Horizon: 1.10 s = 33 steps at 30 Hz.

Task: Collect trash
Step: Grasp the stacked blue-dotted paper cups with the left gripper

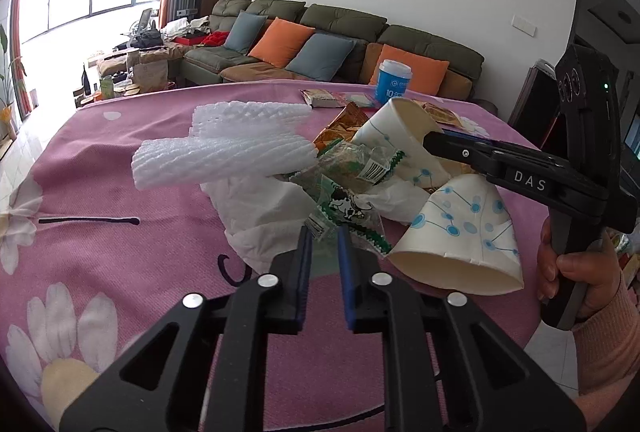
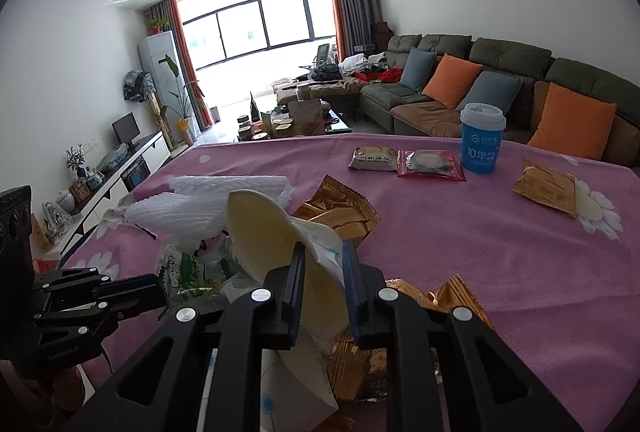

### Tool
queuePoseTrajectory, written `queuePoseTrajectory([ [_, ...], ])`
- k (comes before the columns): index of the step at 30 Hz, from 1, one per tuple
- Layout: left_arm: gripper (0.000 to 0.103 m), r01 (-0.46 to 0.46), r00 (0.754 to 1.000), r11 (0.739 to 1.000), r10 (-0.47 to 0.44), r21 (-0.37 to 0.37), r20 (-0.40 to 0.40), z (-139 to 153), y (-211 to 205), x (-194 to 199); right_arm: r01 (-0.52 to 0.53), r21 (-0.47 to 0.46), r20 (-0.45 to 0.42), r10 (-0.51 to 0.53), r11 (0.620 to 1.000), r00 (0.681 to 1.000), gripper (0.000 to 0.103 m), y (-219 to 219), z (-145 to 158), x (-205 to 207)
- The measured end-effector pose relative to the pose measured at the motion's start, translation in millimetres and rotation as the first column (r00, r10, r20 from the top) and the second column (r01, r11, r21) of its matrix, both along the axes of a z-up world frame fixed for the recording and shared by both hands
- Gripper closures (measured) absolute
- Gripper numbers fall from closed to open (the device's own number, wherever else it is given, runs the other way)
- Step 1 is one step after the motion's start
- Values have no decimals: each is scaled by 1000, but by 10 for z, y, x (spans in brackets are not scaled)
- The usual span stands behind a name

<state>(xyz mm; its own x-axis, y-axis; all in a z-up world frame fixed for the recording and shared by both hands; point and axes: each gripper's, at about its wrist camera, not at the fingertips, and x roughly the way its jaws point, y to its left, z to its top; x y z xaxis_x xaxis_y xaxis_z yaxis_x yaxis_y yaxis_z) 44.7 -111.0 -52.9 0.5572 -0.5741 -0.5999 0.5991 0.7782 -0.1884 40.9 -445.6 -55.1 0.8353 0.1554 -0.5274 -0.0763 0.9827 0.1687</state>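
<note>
Crinkled clear plastic printed green with a cartoon cow, the wrapper (image 1: 344, 210) lies at the middle of the trash heap on the pink flowered desk (image 1: 120, 252), and the left gripper (image 1: 325, 232) has its jaws drawn together on the wrapper's near corner. At about two o'clock from it in the left wrist view, the right gripper (image 2: 323, 252) is clamped on the rim of a flattened paper cup (image 2: 260, 228), its jaws nearly together with the cup wall between them. The step in hand looks like the grasp itself, both pieces taken but not yet carried off; the next move probably calls for lifting each clear without dragging its neighbours, and no bin shows in either view, so where they go I cannot tell. Counted outward: two paper cups, the second (image 1: 460, 232) on its side at three o'clock of the wrapper; two white foam nets (image 1: 224, 156) at ten o'clock; crumpled white tissue (image 1: 260, 216) beneath; three gold packets in the right wrist view, the farthest (image 2: 546, 188) at two o'clock; two sealed snacks (image 2: 374, 157); one blue lidded cup (image 2: 480, 138) at one o'clock.
</note>
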Motion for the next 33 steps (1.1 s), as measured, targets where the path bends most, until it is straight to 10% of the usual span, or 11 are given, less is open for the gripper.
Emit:
queuePoseTrajectory([
  [6, 97, 7, 999, 999, -9, -54, -41, 45, 136, 23, -8, 6, 31, 7, 1000, 999, 100, 14, 103, -63],
  [9, 49, -5, 1000, 997, 4, -76, -22, 113, 202, -14, -8, 6, 49, 8, 1000, 999, 100, 32, 156, -90],
  [14, 40, 22, 1000, 997, -23, -77, -6, 198, 170, -69, -11, 16, 67, 9, 1000, 998, 100, 51, 203, -113],
  [28, 102, 59, 994, 994, -67, -87, -91, -26, 68, -5, -14, 36, 92, 11, 999, 996, 100, 77, 261, -148],
  [33, 102, 68, 995, 992, -76, -110, -64, 72, 218, -98, -33, 51, 122, 26, 998, 992, 100, 103, 371, -204],
])
